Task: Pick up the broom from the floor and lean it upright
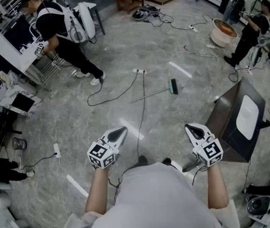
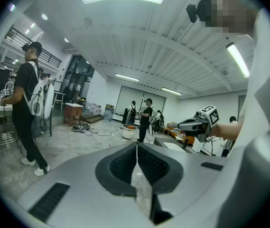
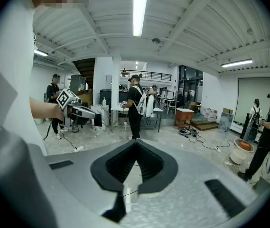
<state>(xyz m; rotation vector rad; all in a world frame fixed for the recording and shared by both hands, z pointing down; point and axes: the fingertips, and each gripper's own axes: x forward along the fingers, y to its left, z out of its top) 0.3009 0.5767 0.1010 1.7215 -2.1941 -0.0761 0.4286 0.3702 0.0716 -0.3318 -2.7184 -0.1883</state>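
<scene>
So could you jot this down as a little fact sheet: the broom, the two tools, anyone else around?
broom: lying flat on the floor, ahead of both tools, not picked up
left tool: jaws together, holding nothing
right tool: jaws together, holding nothing
cable: runs along the floor past the broom's handle end
bystanders: one at upper left, another at upper right

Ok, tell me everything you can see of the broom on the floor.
The broom lies flat on the grey, stone-look floor, out in the open part of the room, and nothing holds it. It has a thin, straight, pale handle and a small dark green head. In the head view it runs slantwise, with the head at the upper right end. A black cable crosses the handle near its bare end; whether the two touch cannot be told.
</scene>
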